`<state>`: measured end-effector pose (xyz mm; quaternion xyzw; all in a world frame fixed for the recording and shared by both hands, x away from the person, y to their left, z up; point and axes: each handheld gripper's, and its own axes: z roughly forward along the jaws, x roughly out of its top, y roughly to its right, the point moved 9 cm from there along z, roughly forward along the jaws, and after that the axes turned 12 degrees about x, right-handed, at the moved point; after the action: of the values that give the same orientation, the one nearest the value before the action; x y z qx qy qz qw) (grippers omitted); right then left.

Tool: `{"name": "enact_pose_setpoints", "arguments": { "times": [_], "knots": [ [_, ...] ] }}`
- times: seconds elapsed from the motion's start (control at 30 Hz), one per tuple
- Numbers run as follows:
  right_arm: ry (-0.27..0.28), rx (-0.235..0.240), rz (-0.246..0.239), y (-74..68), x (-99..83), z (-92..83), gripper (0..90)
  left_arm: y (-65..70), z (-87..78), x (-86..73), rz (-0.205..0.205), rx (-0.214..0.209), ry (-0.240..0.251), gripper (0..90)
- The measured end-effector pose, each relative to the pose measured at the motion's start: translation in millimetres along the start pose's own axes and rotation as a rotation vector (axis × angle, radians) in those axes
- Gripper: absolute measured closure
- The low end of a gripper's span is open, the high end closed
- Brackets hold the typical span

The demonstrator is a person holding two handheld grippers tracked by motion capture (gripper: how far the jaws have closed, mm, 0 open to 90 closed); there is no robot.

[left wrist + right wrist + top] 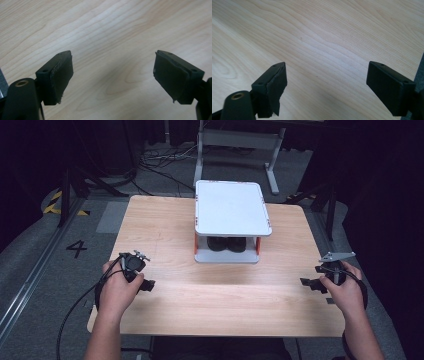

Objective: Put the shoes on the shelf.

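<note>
Two grippers hang over the near part of the table (210, 295), one at each side, both with jaws spread wide and nothing between them. The left gripper (145, 284) sits in the left hand (116, 292) near the table's left edge; in the left gripper view its pads (62, 75) stand far apart over bare wood grain. The right gripper (307, 282), in the right hand (345, 292), is at the right edge, and its own view shows the same: pads (277, 86) wide apart, bare wood beneath, the table's edge just past the right-hand pad. Ahead of both sets of fingers and between them, well apart from either, stands a white rack (232, 207) of two shelves on orange posts. Under its top shelf, on the lower one, lie dark things (226, 244), too dim to tell what they are.
</note>
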<state>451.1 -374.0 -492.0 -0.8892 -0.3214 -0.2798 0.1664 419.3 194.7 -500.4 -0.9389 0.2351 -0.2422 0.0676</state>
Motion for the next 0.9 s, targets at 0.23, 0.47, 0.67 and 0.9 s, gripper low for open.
{"name": "enact_pose_setpoints", "arguments": {
  "times": [0.23,0.47,0.67,0.9],
  "knots": [
    [0.105,-0.033,-0.009,19.8,-3.2,16.0,16.3,-8.6,14.4,-11.1,-0.052,0.017,0.022,17.0],
    [0.135,-0.1,-0.038,33.0,-11.0,32.7,16.0,-12.0,36.3,-6.8,-0.092,0.011,0.115,17.0],
    [0.12,-0.074,-0.019,34.1,-15.0,47.0,15.9,-14.8,48.6,-6.7,-0.124,0.024,0.15,16.8],
    [0.183,-0.056,0.116,36.8,-15.2,54.6,13.5,-13.7,52.6,-3.3,-0.151,0.003,0.189,16.1]
  ]
}}
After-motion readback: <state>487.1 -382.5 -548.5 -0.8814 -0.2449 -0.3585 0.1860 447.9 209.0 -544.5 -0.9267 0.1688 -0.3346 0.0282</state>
